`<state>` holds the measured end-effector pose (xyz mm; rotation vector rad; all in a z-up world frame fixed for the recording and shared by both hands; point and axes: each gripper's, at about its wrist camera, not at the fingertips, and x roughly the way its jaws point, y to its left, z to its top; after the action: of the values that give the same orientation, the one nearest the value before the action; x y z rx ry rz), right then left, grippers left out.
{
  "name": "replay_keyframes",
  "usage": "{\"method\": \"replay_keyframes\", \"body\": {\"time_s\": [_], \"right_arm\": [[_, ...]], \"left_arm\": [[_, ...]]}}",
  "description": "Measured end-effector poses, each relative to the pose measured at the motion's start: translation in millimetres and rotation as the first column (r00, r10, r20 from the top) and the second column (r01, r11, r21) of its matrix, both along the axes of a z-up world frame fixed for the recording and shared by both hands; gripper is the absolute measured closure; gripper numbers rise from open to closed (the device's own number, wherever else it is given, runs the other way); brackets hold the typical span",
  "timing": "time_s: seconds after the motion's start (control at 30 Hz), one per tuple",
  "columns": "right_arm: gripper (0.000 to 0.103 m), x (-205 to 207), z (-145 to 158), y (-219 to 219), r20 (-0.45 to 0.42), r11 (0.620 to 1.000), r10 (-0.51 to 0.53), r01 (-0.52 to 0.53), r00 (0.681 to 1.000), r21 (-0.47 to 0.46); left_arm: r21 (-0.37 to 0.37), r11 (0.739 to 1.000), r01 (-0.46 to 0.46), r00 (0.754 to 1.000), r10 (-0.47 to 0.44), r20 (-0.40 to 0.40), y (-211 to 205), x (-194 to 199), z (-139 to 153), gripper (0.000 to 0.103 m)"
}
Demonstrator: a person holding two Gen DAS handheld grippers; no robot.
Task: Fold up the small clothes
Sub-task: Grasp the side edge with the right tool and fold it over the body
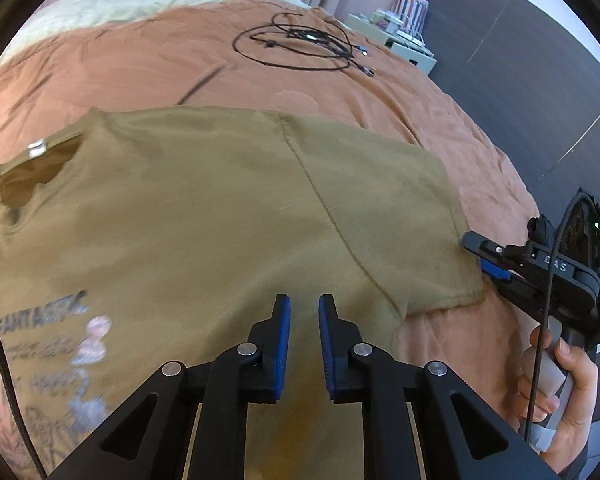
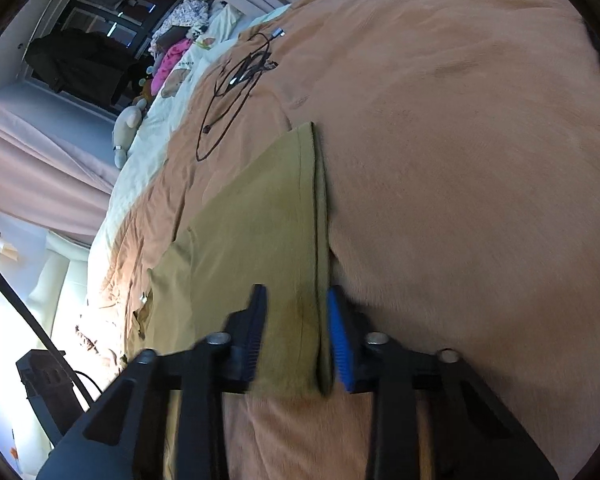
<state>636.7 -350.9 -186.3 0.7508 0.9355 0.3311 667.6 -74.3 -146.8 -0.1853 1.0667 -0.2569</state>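
Observation:
An olive T-shirt [image 1: 220,200] lies flat on the orange bedspread [image 1: 140,72], neck opening at the left and a grey print [image 1: 44,308] low on the left. My left gripper [image 1: 304,308] is down on the cloth near the sleeve seam. Its jaws stand narrow, and I see no fold pinched between the pads. My right gripper [image 1: 478,254] reaches in at the sleeve hem [image 1: 466,280]. In the right wrist view the olive T-shirt sleeve [image 2: 268,220] runs between that right gripper's [image 2: 296,300] fingers. Its jaws are still apart and its left finger is blurred.
A coiled black cable [image 1: 300,44] lies farther up the bed, also seen as the black cable [image 2: 236,80]. Pale bedding with soft toys [image 2: 128,124] lies beyond. A white nightstand [image 1: 404,44] stands by the dark wall. A hand [image 1: 560,380] holds the right gripper's handle.

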Motion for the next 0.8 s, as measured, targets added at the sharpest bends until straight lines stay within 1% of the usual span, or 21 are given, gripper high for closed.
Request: {"method": "replay_keyframes", "body": {"time_s": [0.03, 0.07, 0.13, 0.33, 0.47, 0.6, 0.67, 0.8], "right_arm": [[0.095, 3.8, -0.1, 0.8, -0.001, 1.0, 0.006, -0.006, 1.0, 0.005], [0.1, 5.9, 0.0, 2.7, 0.001, 1.0, 0.011, -0.011, 1.0, 0.007], [0.102, 8.4, 6.5, 5.3, 0.025, 1.0, 0.03, -0.03, 0.999, 0.009], [0.102, 0.0, 23.9, 11.1, 0.089, 0.997, 0.061, -0.064, 0.994, 0.034], [0.102, -3.6, 31.9, 14.7, 0.106, 0.995, 0.072, -0.078, 0.992, 0.055], [0.102, -10.2, 43.7, 25.3, 0.134, 0.994, 0.094, -0.101, 0.987, 0.047], [0.102, -11.8, 48.7, 31.5, 0.144, 0.993, 0.103, -0.11, 0.984, 0.044], [0.102, -15.7, 56.9, 49.2, 0.163, 0.99, 0.132, -0.137, 0.978, 0.019]], "left_arm": [[-0.005, 1.0, 0.007, 1.0, -0.007, -0.003, -3.0, 4.3, -2.6, 0.091], [-0.01, 1.0, 0.011, 1.0, -0.011, -0.007, -4.8, 7.3, -4.3, 0.091], [-0.022, 1.0, 0.019, 1.0, -0.019, -0.014, -8.1, 12.9, -8.0, 0.091], [-0.064, 0.996, 0.068, 0.997, -0.07, -0.017, -24.1, 25.6, -15.4, 0.092], [-0.073, 0.995, 0.07, 0.997, -0.073, -0.031, -29.8, 29.2, -18.0, 0.092], [-0.092, 0.994, 0.062, 0.998, -0.065, -0.021, -23.3, 21.3, -7.2, 0.092], [-0.089, 0.995, 0.054, 0.998, -0.056, -0.016, -15.3, 13.6, 0.6, 0.092], [-0.082, 0.996, 0.029, 1.0, -0.03, -0.004, 10.0, -4.8, 16.4, 0.092]]}}
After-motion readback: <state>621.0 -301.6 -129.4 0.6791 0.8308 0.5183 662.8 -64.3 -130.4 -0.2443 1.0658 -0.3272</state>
